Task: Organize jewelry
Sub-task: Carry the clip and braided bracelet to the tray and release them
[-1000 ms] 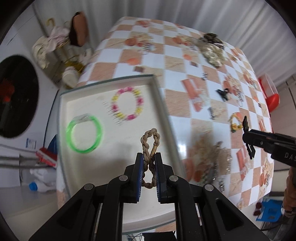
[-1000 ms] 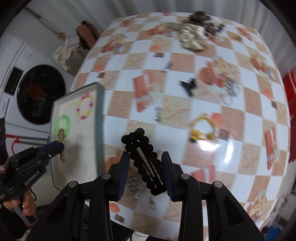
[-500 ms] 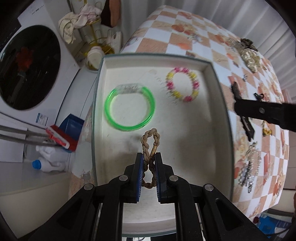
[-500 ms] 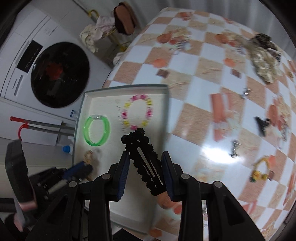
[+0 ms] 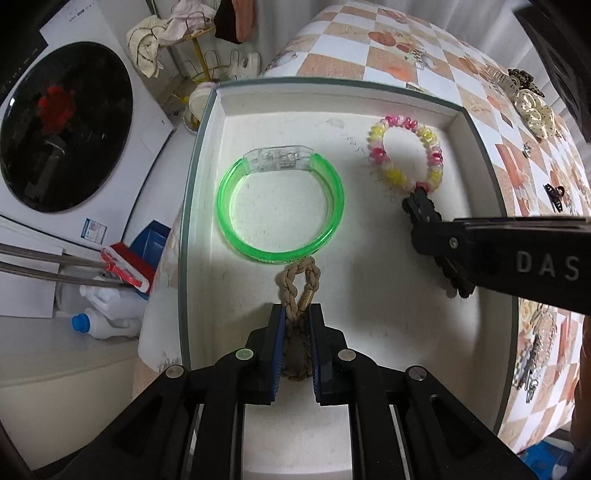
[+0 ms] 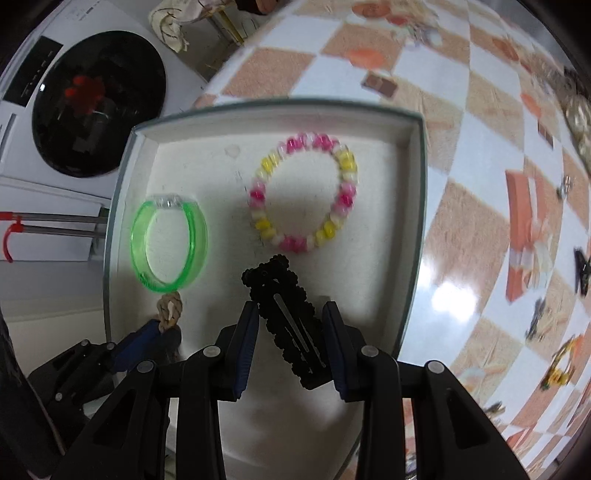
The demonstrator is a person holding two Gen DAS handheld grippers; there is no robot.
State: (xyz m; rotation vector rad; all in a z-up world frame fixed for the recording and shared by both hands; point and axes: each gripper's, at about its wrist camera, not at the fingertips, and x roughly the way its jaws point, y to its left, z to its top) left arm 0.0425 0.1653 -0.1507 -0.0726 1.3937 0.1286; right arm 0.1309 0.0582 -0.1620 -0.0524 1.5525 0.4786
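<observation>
A white tray (image 5: 207, 155) (image 6: 413, 229) sits at the table's left end. In it lie a green bangle (image 5: 229, 229) (image 6: 138, 243) and a pink-and-yellow beaded bracelet (image 5: 432, 162) (image 6: 343, 195). My left gripper (image 5: 296, 325) (image 6: 155, 326) is shut on a tan braided loop (image 5: 295, 284) (image 6: 170, 308), whose tip overlaps the green bangle's near edge in the picture. My right gripper (image 6: 290, 325) (image 5: 443, 243) is shut on a black beaded hair clip (image 6: 284, 310) (image 5: 421, 205), held low over the tray just below the beaded bracelet.
The checked tablecloth (image 6: 461, 155) carries several loose pieces: a black claw clip (image 5: 554, 192), a yellow bracelet (image 6: 557, 365), a gold pile (image 5: 532, 107). A washing machine (image 5: 62, 125), a wire rack with cloths (image 5: 184, 33) and bottles (image 5: 99, 314) stand left of the table.
Both grippers came left and down over the tray. The black clip moved from above the tablecloth to just below the beaded bracelet; the tan loop now reaches the green bangle.
</observation>
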